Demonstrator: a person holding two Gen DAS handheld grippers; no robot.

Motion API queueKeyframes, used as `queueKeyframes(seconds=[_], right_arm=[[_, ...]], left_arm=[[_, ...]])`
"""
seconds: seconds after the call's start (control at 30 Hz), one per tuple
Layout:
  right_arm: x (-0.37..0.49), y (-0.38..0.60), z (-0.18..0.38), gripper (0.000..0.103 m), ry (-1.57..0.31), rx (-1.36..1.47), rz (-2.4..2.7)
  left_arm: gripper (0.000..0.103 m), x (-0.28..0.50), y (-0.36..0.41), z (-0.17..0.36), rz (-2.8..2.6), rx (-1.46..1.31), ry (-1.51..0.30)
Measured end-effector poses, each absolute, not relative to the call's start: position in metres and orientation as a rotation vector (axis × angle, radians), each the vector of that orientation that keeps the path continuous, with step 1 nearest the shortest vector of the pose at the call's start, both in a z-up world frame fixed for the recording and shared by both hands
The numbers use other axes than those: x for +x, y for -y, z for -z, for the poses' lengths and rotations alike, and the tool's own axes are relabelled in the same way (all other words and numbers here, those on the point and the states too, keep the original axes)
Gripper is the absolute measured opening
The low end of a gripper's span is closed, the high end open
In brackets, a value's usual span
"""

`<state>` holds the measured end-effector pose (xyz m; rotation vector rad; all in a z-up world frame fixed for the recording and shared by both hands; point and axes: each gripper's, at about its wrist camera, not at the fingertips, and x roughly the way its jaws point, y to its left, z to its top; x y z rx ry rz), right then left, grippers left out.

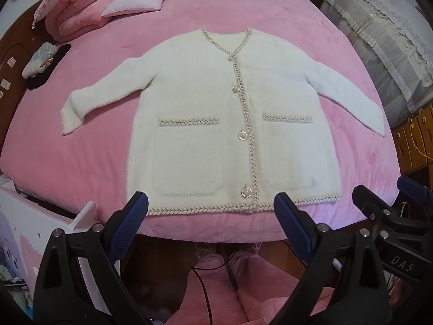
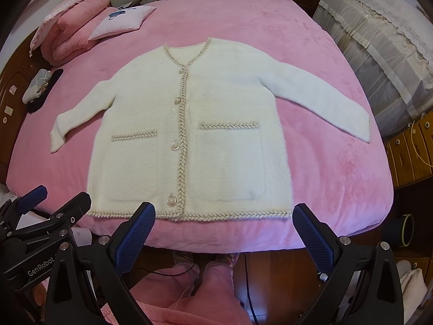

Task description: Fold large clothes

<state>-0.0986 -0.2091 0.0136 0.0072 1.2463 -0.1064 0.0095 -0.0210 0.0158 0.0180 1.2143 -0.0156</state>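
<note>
bed [image 2: 270, 27]: pink plush cover | drawers [image 2: 411, 151]: wooden, right | floor [image 2: 276, 270]: dark wood

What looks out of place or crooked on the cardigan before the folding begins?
Nothing much. The white cardigan lies flat on the pink bed, buttoned, sleeves spread. Only a faint grey mark shows at a pocket's lower corner. Both grippers hang open, clear of it.

One white cardigan [image 1: 216, 124] — four buttons [image 1: 242, 135], two pockets [image 1: 189, 157] — one pink bed [image 1: 270, 10], two tools [image 1: 211, 211].
</note>
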Motion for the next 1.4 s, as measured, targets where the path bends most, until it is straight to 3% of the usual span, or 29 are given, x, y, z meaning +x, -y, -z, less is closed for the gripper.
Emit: queueKeyframes(seconds=[0.93, 1.4], right_arm=[[-0.091, 0.227, -0.016, 0.103, -1.250, -0.101, -0.051], [-0.051, 0.125, 0.016, 0.103, -1.311, -0.316, -0.322]], left_arm=[[0.092, -0.030, 0.042, 0.009, -0.129, -0.114, -1.274], [0.092, 0.003, -0.085, 0.039, -0.237, -0.533, -1.277]])
